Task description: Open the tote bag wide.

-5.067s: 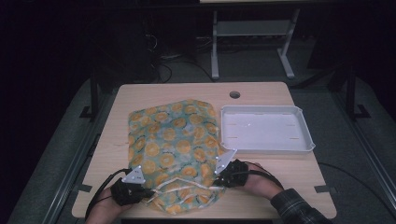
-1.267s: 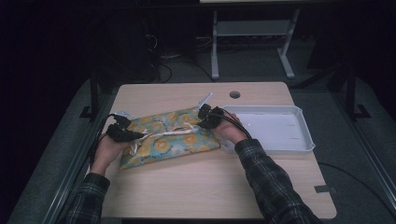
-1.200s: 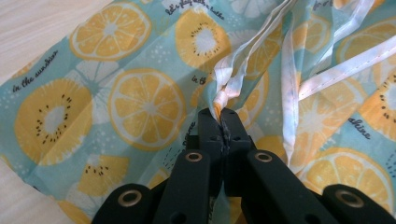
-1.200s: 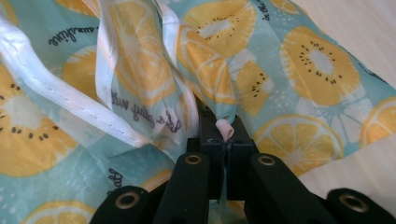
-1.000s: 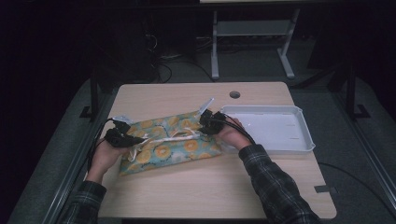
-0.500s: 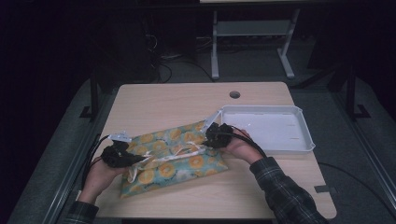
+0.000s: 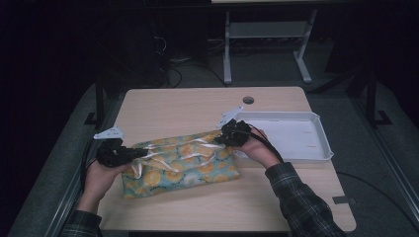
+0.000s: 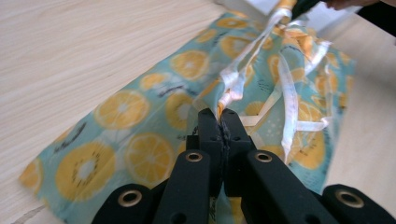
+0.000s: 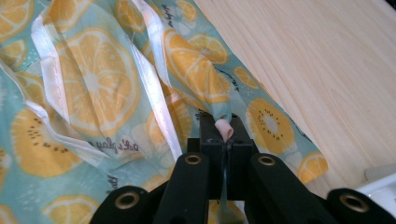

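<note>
A teal cloth printed with orange slices lies folded in a long strip across the middle of the table, with white ribbons trailing over it. My left gripper is shut on the cloth's left end, which is bunched between its jaws. My right gripper is shut on the upper right corner; a pinched fold of cloth sticks up out of its tips. Both held ends are raised a little off the wood. The cloth sags between them.
A shallow white tray stands at the right, just behind my right hand. The wooden table has a round cable hole at the back. Dark floor, cables and a white stand lie beyond the far edge.
The cloth, spread flat earlier, is now folded in half. Over the last second both grippers drew it toward the near edge and lifted its ends slightly, the left end coming nearer.
</note>
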